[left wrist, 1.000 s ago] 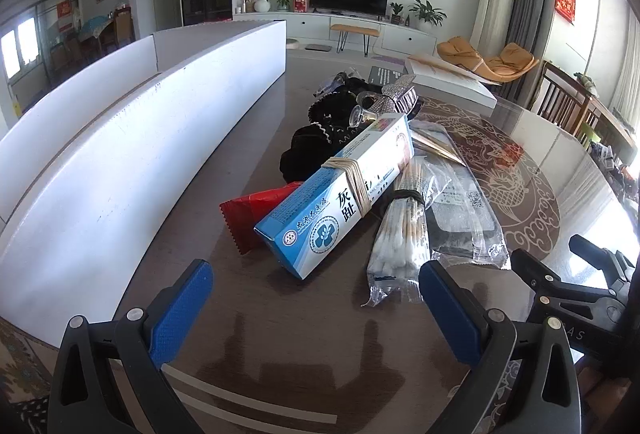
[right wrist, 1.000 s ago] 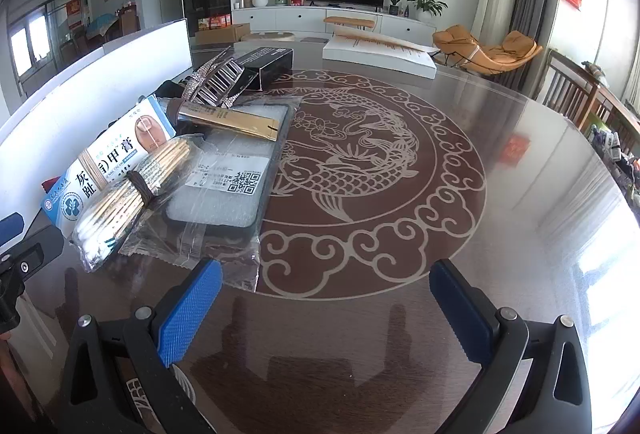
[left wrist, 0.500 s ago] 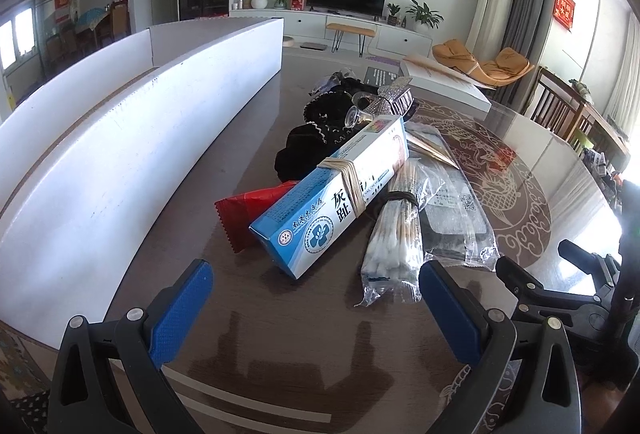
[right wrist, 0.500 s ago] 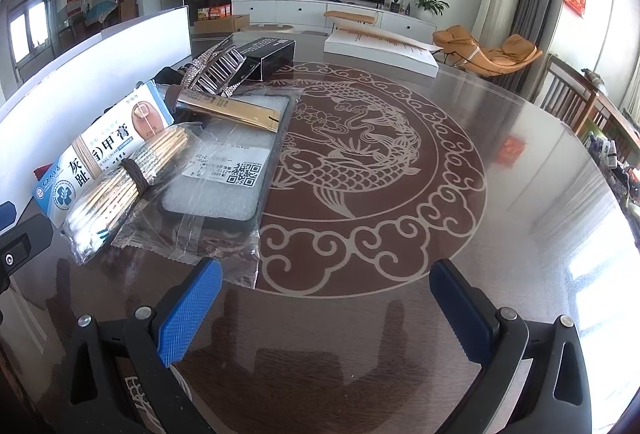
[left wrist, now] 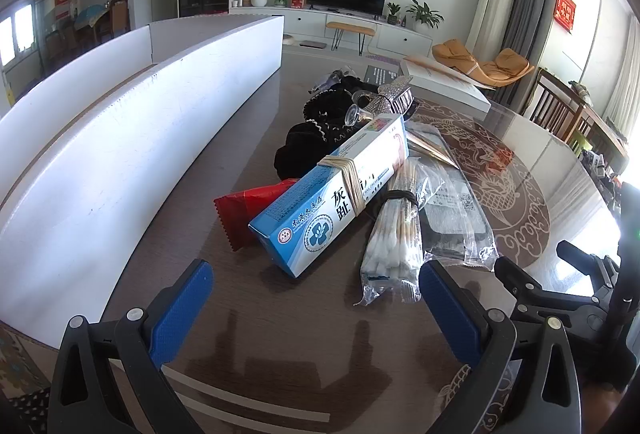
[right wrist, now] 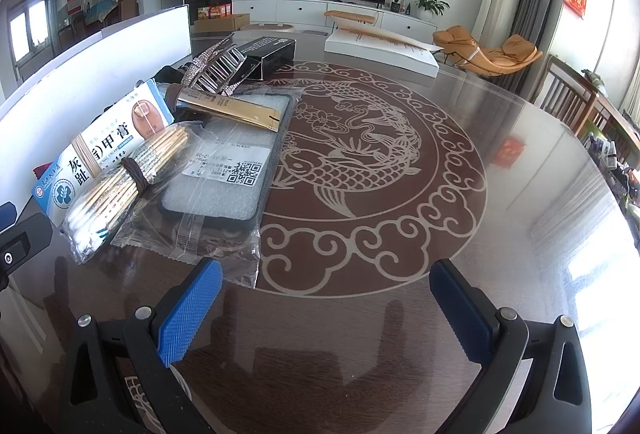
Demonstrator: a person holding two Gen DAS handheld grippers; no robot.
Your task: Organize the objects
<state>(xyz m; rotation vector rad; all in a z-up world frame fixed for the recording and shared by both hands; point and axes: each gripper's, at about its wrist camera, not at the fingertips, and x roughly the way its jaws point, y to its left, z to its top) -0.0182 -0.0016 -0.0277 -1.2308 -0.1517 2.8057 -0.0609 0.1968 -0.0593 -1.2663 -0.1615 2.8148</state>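
A: What do we see, left to right?
B: White box point(left wrist: 132, 138) far left, then red packet point(left wrist: 256, 200), blue carton point(left wrist: 332, 194), swabs point(left wrist: 394, 234), phone case point(right wrist: 228, 170).
A: Grippers?
B: Our left gripper point(left wrist: 316, 296) and right gripper point(right wrist: 326, 300) are both spread wide, empty, near edge of table point(right wrist: 520, 194).

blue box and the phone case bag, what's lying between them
The cotton swab pack lies between the blue box and the phone case bag, clearest in the left wrist view.
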